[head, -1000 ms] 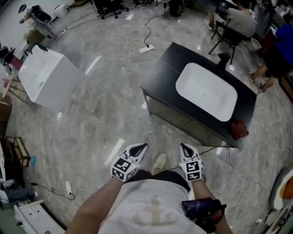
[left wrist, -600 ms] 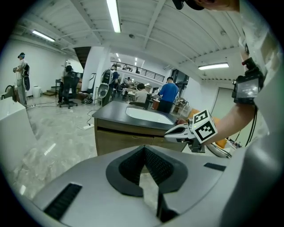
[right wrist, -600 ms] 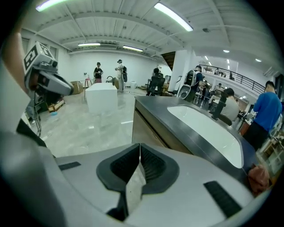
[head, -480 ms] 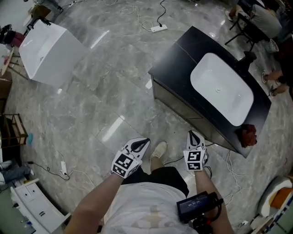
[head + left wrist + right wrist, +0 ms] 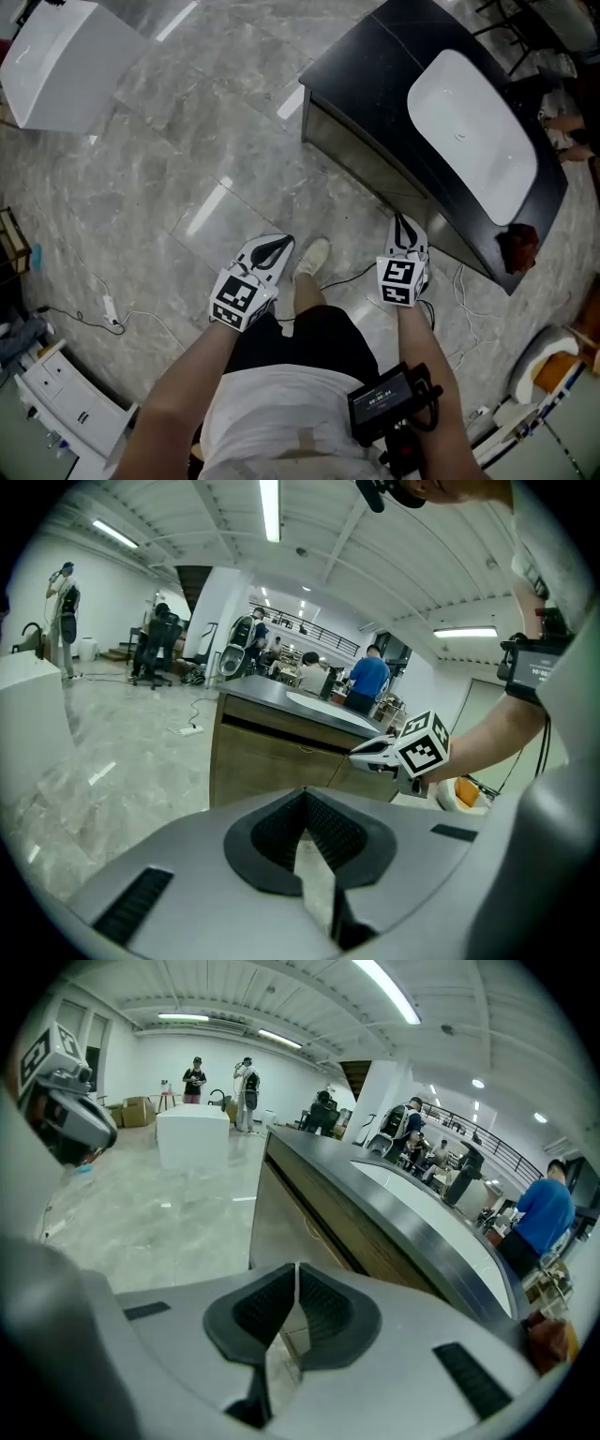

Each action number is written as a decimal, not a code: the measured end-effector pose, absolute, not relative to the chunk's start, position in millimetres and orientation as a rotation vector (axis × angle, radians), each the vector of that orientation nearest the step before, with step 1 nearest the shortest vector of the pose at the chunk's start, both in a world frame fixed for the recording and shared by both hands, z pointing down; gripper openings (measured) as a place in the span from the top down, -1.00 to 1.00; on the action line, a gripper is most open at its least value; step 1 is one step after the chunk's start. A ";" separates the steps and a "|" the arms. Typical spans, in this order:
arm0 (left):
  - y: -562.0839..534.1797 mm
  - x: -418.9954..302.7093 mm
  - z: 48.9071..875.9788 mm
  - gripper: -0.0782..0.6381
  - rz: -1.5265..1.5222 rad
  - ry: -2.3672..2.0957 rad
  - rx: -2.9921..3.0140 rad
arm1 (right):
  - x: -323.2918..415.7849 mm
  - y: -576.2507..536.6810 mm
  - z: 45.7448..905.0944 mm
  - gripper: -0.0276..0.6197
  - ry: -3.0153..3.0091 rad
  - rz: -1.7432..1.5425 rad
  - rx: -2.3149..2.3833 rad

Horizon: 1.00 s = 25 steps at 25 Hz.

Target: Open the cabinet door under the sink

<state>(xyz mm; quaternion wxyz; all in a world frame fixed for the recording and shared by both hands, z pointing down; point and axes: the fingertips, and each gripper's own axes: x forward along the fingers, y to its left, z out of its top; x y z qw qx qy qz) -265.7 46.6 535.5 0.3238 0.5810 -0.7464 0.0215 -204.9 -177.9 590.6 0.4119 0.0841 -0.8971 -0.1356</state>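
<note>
We hold two grippers, the left gripper (image 5: 284, 241) and the right gripper (image 5: 401, 221), both closed tight, empty. One cabinet (image 5: 367, 157) with one sink (image 5: 473, 131) stands at two o'clock.

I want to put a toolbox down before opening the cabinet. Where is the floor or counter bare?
Bare: the floor between the white box and the cabinet, and the counter end left of the basin in the head view. Crowded: the counter corner with the red thing, and the floor beside it, where cables lie.
</note>
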 end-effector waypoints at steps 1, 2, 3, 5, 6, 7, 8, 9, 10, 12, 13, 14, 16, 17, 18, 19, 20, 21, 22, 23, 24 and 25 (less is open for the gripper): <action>49.1 -265.2 541.4 0.75 0.054 -1.957 1.529 | -205.4 -176.2 595.7 0.86 -2.249 -0.349 0.216; 51.0 -265.5 547.4 0.75 0.056 -1.957 1.536 | -207.4 -175.0 600.9 0.86 -2.243 -0.358 0.220; 51.4 -266.0 553.4 0.75 0.061 -1.956 1.545 | -209.9 -175.2 605.7 0.86 -2.238 -0.372 0.225; 48.8 -264.1 564.3 0.75 0.073 -1.946 1.569 | -212.3 -180.7 611.8 0.86 -2.222 -0.412 0.238; 47.6 -260.9 568.7 0.75 0.076 -1.937 1.582 | -211.7 -184.0 613.3 0.86 -2.209 -0.434 0.245; 47.6 -257.6 572.8 0.75 0.078 -1.926 1.593 | -211.2 -186.5 614.7 0.86 -2.198 -0.453 0.251; 48.5 -255.4 577.0 0.75 0.077 -1.917 1.601 | -211.8 -188.3 616.9 0.86 -2.189 -0.470 0.256; 49.7 -254.3 581.7 0.75 0.074 -1.910 1.607 | -213.5 -190.0 619.8 0.86 -2.182 -0.484 0.260; 50.6 -253.8 586.7 0.75 0.069 -1.904 1.611 | -215.6 -192.3 623.3 0.86 -2.176 -0.496 0.264; 51.8 -253.5 596.3 0.75 0.060 -1.896 1.617 | -219.7 -198.3 630.2 0.86 -2.169 -0.514 0.278; 52.7 -253.4 600.3 0.75 0.057 -1.893 1.620 | -221.6 -201.2 633.2 0.86 -2.165 -0.522 0.286; 54.3 -252.8 603.8 0.75 0.054 -1.891 1.622 | -223.1 -203.3 635.9 0.86 -2.162 -0.531 0.292; 58.6 -249.5 610.0 0.75 0.043 -1.884 1.623 | -224.5 -206.6 639.9 0.86 -2.151 -0.556 0.296; 60.5 -247.4 612.9 0.75 0.037 -1.881 1.622 | -224.7 -208.7 641.2 0.86 -2.143 -0.574 0.296; 62.2 -245.2 615.7 0.75 0.032 -1.877 1.621 | -224.8 -211.4 642.0 0.86 -2.131 -0.597 0.295; 63.8 -243.3 618.7 0.75 0.027 -1.873 1.621 | -225.4 -214.4 642.3 0.86 -2.117 -0.624 0.295; 65.4 -242.0 622.0 0.75 0.023 -1.870 1.620 | -226.7 -217.3 642.4 0.86 -2.103 -0.656 0.295; 67.2 -241.1 625.6 0.75 0.020 -1.867 1.619 | -228.6 -219.6 642.4 0.86 -2.089 -0.691 0.295; 69.2 -240.5 629.3 0.75 0.018 -1.864 1.618 | -230.6 -221.2 642.9 0.84 -2.074 -0.725 0.293; 71.5 -240.0 632.9 0.75 0.016 -1.861 1.617 | -232.1 -222.0 644.1 0.81 -2.056 -0.758 0.290; 73.8 -239.7 636.0 0.75 0.016 -1.858 1.616 | -232.7 -222.8 645.9 0.77 -2.036 -0.785 0.288; 75.9 -239.6 638.3 0.75 0.015 -1.857 1.614 | -232.3 -224.0 648.3 0.74 -2.013 -0.809 0.289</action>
